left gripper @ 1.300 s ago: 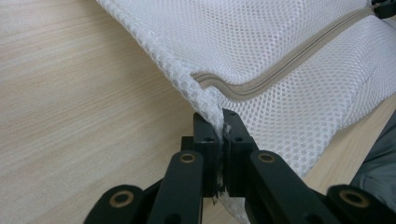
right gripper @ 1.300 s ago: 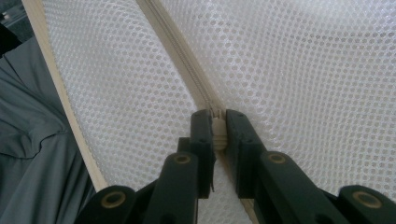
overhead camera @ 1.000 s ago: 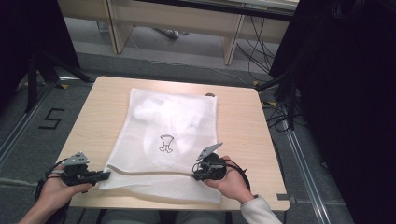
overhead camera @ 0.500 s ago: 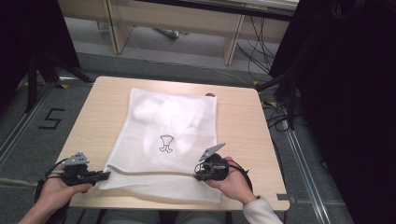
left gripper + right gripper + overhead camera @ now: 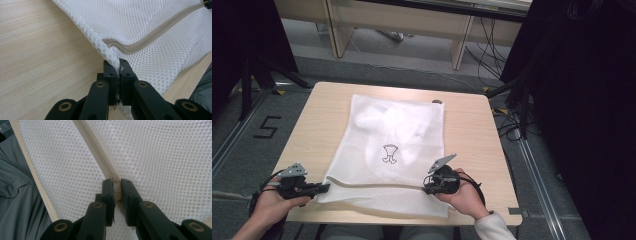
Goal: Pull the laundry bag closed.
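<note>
White mesh laundry bag (image 5: 394,150) lies flat on the wooden table (image 5: 317,125), centre to near edge, white garment with a small black print (image 5: 389,153) inside. Beige zipper (image 5: 377,184) runs across the bag's near end, between the two grippers. Left gripper (image 5: 323,187) at the bag's near-left corner, jaws clenched on the mesh edge (image 5: 113,56) right by the zipper end. Right gripper (image 5: 428,187) at the near-right side, jaws clamped on the zipper line (image 5: 116,187). Small dark spot (image 5: 437,101) on the table at the bag's far-right corner. Nothing blocks the bag. Floor mark "5" (image 5: 266,127) left of the table, cables (image 5: 492,55) beyond.
</note>
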{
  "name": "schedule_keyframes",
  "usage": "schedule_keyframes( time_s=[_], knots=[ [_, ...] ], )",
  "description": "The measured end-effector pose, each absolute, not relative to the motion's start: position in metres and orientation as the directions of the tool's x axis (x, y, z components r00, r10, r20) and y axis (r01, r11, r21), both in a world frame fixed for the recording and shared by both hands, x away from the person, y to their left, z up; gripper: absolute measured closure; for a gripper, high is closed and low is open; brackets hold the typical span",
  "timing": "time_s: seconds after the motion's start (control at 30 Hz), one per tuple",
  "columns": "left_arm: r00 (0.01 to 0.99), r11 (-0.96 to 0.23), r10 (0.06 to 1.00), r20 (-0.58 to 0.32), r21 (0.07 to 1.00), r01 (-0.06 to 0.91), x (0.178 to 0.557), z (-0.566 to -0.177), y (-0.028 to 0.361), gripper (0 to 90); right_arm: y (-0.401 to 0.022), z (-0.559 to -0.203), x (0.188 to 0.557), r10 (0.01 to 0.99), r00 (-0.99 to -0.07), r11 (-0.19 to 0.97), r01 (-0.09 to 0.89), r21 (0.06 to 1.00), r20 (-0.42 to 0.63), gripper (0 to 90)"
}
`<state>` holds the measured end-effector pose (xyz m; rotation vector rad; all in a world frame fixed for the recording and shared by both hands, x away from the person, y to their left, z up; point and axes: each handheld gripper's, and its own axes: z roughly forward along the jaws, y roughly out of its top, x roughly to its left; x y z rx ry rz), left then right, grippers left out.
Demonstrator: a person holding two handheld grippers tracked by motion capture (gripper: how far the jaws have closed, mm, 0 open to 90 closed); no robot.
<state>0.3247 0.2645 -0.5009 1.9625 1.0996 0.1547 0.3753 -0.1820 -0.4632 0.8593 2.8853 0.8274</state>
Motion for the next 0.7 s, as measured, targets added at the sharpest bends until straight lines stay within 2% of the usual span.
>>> schedule_keyframes(
  time_s=[0.03, 0.27, 0.53, 0.57, 0.7],
  knots=[
    [0.598, -0.238, 0.751, -0.279, 0.731, 0.640, 0.3242, -0.5008, 0.2638, 85.8, -0.1820, -0.4619, 0.3726, 0.543, -0.828, 0.693, 0.537, 0.481, 0.142, 82.3],
    [0.604, -0.244, 0.748, -0.275, 0.732, 0.636, 0.3246, -0.5007, 0.2648, 85.7, -0.1848, -0.4625, 0.3746, 0.517, -0.847, 0.707, 0.503, 0.497, 0.123, 82.3],
    [0.600, -0.242, 0.751, -0.276, 0.731, 0.639, 0.3245, -0.5006, 0.2649, 85.7, -0.1896, -0.4621, 0.3736, 0.528, -0.841, 0.703, 0.511, 0.495, 0.118, 82.3],
    [0.600, -0.241, 0.750, -0.277, 0.731, 0.638, 0.3245, -0.5007, 0.2649, 85.7, -0.1895, -0.4612, 0.3708, 0.554, -0.820, 0.687, 0.546, 0.480, 0.141, 82.3],
    [0.601, -0.240, 0.750, -0.277, 0.732, 0.637, 0.3245, -0.5007, 0.2649, 85.7, -0.1917, -0.4625, 0.3720, 0.545, -0.829, 0.692, 0.531, 0.490, 0.129, 82.3]
  ],
)
